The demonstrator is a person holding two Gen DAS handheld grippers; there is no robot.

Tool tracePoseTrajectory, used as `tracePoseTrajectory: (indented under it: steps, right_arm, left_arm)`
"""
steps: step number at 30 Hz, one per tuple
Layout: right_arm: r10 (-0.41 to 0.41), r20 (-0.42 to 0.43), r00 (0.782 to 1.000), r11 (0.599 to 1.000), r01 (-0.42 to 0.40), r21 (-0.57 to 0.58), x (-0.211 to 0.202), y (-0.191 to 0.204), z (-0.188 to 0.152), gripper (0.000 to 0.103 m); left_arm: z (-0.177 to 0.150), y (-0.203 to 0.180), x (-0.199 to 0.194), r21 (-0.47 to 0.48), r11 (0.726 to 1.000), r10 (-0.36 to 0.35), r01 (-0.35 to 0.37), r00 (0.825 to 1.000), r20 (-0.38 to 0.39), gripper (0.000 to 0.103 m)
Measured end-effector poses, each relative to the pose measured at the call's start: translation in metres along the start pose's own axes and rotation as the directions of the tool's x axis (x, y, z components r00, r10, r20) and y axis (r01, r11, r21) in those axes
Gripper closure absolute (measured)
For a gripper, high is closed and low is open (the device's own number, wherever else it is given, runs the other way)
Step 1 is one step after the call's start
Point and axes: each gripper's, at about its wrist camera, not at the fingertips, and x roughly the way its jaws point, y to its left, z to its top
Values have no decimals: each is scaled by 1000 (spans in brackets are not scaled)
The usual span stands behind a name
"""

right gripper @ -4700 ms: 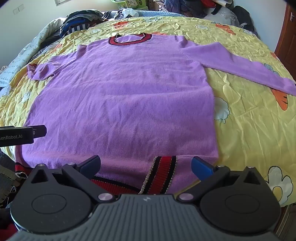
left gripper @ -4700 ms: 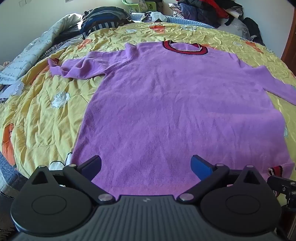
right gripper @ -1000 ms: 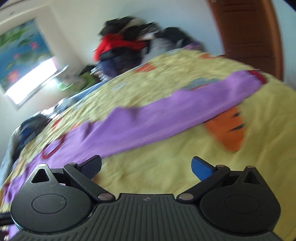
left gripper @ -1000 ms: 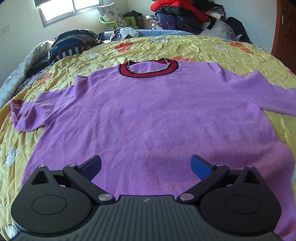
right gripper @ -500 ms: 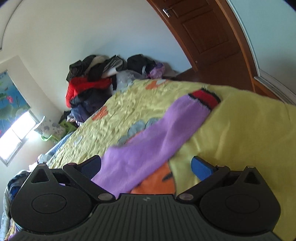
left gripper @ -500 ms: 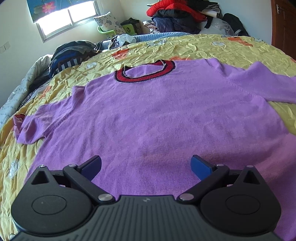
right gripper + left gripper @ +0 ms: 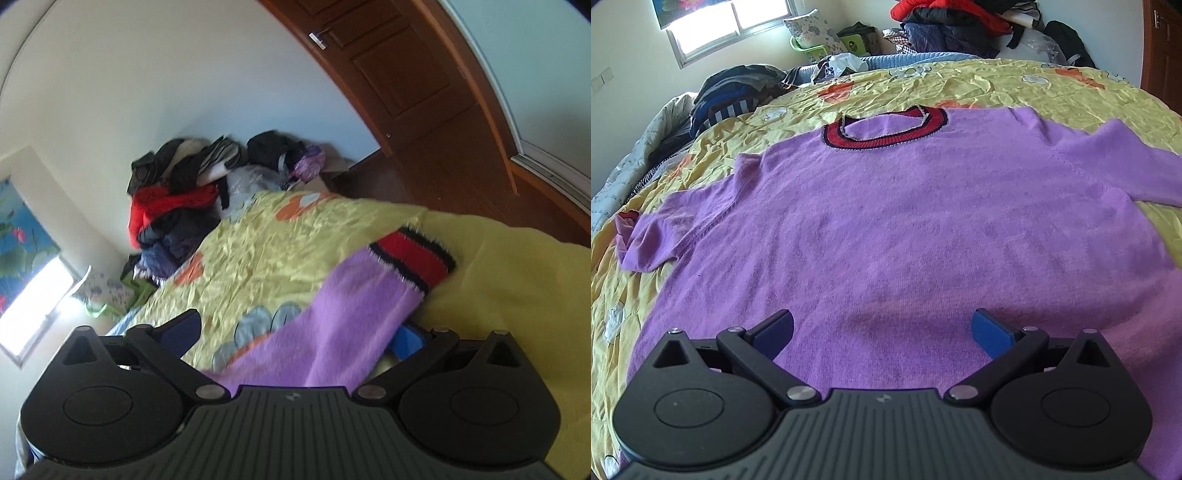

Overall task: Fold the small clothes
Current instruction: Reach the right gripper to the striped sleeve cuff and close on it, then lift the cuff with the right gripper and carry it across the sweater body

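Note:
A purple sweater (image 7: 886,221) with a red collar (image 7: 882,127) lies flat on the yellow bedspread (image 7: 997,88). My left gripper (image 7: 882,330) is open and empty, low over the sweater's lower body. In the right wrist view the sweater's long sleeve (image 7: 332,332) with its red and black cuff (image 7: 413,254) runs between my right gripper's fingers. My right gripper (image 7: 295,334) is open around the sleeve, and the sleeve covers part of the right fingertip (image 7: 406,338). The sweater's other sleeve (image 7: 653,236) lies bunched at the left.
Piles of clothes sit at the head of the bed (image 7: 953,26) and at its left side (image 7: 731,96). A window (image 7: 727,22) is behind. A wooden door (image 7: 399,74) and floor lie beyond the bed's right edge (image 7: 517,236).
My right gripper has swung away from the sweater's body out along the long sleeve towards its cuff. My left gripper has moved up over the sweater's body towards the collar.

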Motion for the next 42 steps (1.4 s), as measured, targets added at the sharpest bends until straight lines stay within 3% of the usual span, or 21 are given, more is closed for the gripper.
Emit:
tracePoseTrajectory:
  steps: [1,3,4,7,9,12,20,27,35,42]
  right_arm:
    - [-11,10,1000,1000,11,10,2,-1,1,7]
    - [-41,31,999,999,39,37,3,-5,3,25]
    - [-46,37,998,998,44,49,5,-7,4,29]
    - [-55,51,997,992,48,117,4,-21,6,54]
    - [-60,54,997,984,50,170,4,-30,6,76]
    - [-53,52,997,968,38,250,5,-44,6,92]
    - [-46,56,997,959,28,280,6,-48,5,93]
    - [-30,46,999,978,20,205,-3,-28,4,93]
    - [77,-29,997,996,-75,52,-1,30,-3,93]
    - [163,-143,976,982,-175,-69,11,92,-29,93]
  left_arm:
    - [0,1,0,-1,1000,2,-2,1000,1,0]
    - [0,2,-1,-2,1000,7,-7,1000,1,0]
    - [0,3,0,-3,1000,8,-8,1000,-1,0]
    - [0,6,2,-8,1000,16,-16,1000,-10,0]
    - [1,7,3,-14,1000,23,-23,1000,-17,0]
    - [1,9,4,-19,999,30,-30,999,-21,0]
    - [-1,12,5,-22,999,35,-35,999,-32,0]
    - [-2,17,7,-38,999,36,-38,998,-45,0]
    - [-3,23,9,-52,998,42,-44,998,-49,0]
    - [-4,29,10,-66,996,50,-53,997,-50,0]
